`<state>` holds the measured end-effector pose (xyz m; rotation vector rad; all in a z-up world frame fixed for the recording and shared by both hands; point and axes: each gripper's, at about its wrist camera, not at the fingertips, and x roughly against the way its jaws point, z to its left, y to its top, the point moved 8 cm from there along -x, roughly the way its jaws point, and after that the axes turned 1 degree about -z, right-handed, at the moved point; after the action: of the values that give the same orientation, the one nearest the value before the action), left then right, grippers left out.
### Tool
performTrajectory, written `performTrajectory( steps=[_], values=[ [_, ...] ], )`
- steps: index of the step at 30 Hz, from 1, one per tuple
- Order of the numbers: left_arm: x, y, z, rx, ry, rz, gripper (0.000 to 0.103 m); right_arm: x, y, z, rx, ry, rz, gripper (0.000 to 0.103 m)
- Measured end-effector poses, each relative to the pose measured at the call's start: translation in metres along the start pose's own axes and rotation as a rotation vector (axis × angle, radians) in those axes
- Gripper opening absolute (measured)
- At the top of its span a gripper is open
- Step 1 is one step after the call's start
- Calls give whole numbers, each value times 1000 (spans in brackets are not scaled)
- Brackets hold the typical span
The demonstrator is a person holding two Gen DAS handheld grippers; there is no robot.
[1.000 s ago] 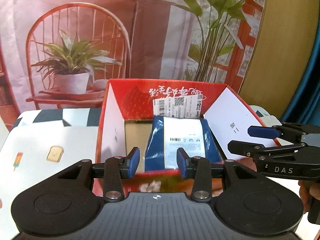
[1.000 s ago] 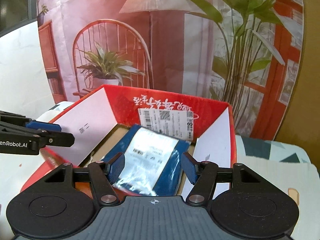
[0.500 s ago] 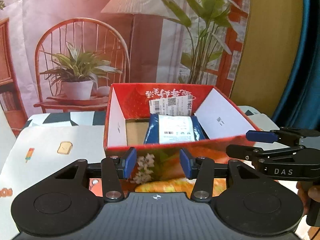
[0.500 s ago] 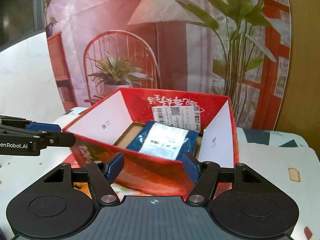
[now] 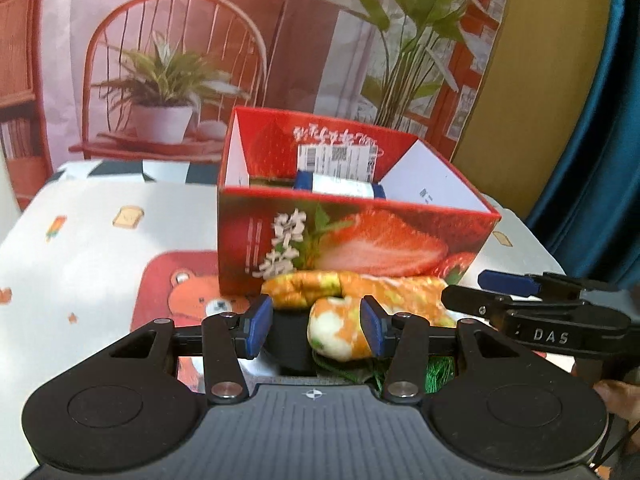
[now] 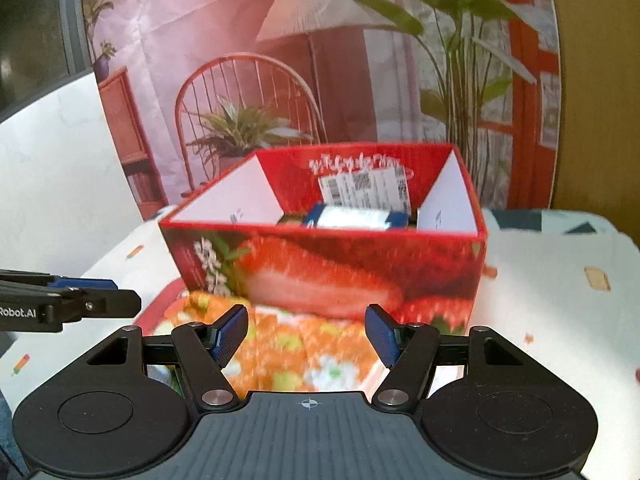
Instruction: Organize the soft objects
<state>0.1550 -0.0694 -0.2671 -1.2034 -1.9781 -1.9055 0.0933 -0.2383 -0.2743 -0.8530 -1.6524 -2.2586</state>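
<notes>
On the table with the cartoon-print cloth [image 5: 80,240] stands a red strawberry box [image 5: 360,236], open at the top, and inside it, toward the far wall, lies a blue packet with a white label [image 5: 340,187]; a shipping label [image 5: 338,160] is stuck on the inner back wall above it. Just in front of the box, touching its near wall, lies an orange floral soft cloth bundle [image 5: 360,288], partly over a red bear picture [image 5: 188,300] on the cloth. The left gripper [image 5: 316,330] hangs low before this bundle with its blue pads spread; one rolled end of the bundle is seen between them, near the right pad, but I cannot tell if that pad touches it. A dark round thing [image 5: 288,340] is beside it, too blurred to name. The right gripper [image 6: 306,334] is also spread apart, with the orange fabric seen below between its pads, and it pinches nothing. From the left gripper the box is at twelve o'clock and the right gripper at about three o'clock.
</notes>
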Motion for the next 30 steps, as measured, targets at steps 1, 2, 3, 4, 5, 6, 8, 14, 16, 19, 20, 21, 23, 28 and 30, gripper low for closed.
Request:
performTrajectory(
  steps=[1,2,3,4,5,6,8,14,16,19,20,21,23,28,30],
  values=[
    [-2,-2,1,8,-3,5,51,-1,-4,0,-3,-7,7,62],
    [-4,-4,1,14,-7,9,51,-3,-8,-2,-14,-11,15,62],
    [-5,-6,1,18,-12,12,51,-5,-11,-4,-24,-12,19,62],
    [-7,-8,0,19,-17,16,51,-6,-15,-5,-35,-13,26,62],
    [-10,-9,-1,19,-22,22,51,-8,-18,-7,-43,-16,32,62],
    [-13,-10,-2,19,-27,28,51,-9,-22,-8,-52,-18,39,62],
    [-20,-12,-4,18,-42,42,51,-14,-28,-11,-74,-17,53,62],
    [-40,-19,-10,12,-80,80,55,-25,-37,-16,-112,-11,78,70],
    [-43,-22,-12,10,-80,89,55,-28,-37,-19,-129,-5,82,71],
    [-46,-24,-12,-4,-78,81,53,-33,-39,-22,-166,9,89,72],
    [-46,-24,-11,-11,-71,77,46,-35,-39,-22,-170,11,90,72],
    [-46,-23,-10,-18,-58,76,41,-37,-38,-21,-170,13,92,71],
    [-47,-21,-8,-26,-43,75,32,-39,-36,-19,-156,12,90,65],
    [-39,-12,-9,-50,-33,41,15,-38,-29,-6,-111,28,84,42],
    [-34,-7,-8,-49,-30,20,14,-36,-27,-5,-90,14,77,29]
  ],
)
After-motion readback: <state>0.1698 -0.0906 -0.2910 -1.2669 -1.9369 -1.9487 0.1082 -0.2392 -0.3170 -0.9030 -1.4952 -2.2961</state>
